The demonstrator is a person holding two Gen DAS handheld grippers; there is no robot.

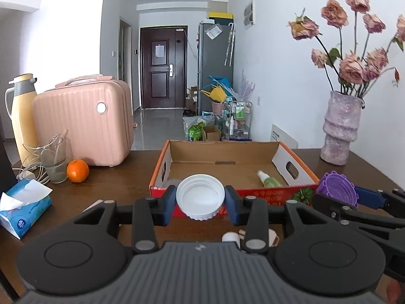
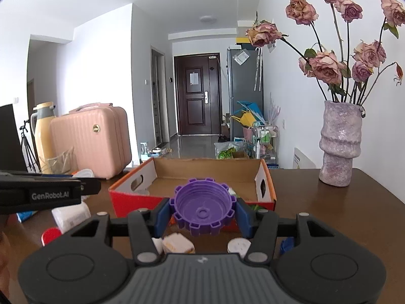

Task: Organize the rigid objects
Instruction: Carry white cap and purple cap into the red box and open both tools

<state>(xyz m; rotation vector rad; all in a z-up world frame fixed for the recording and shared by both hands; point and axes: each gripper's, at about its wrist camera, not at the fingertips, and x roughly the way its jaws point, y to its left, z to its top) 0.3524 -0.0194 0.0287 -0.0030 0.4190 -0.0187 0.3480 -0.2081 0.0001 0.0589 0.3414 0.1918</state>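
Facing left view: counter [image 1: 121,185] carries one pink case [image 1: 83,124], one flask [image 1: 21,116], one glass [image 1: 54,159], one orange [image 1: 77,170], one tissue pack [image 1: 24,207], one vase [image 1: 340,129]. One box [image 1: 227,159] ahead, one green bottle [image 1: 269,179] inside. Left tool [image 1: 200,201] clamps white cap [image 1: 200,197], hollow side facing camera, before box's near wall. Right tool [image 1: 339,195] alongside, purple cap [image 1: 338,188] in it.

Right view: right tool [image 2: 204,214] grips one purple cap [image 2: 203,206] between blue pads, above small white items on counter, box [image 2: 192,177] just beyond. Left tool's arm crosses left edge.
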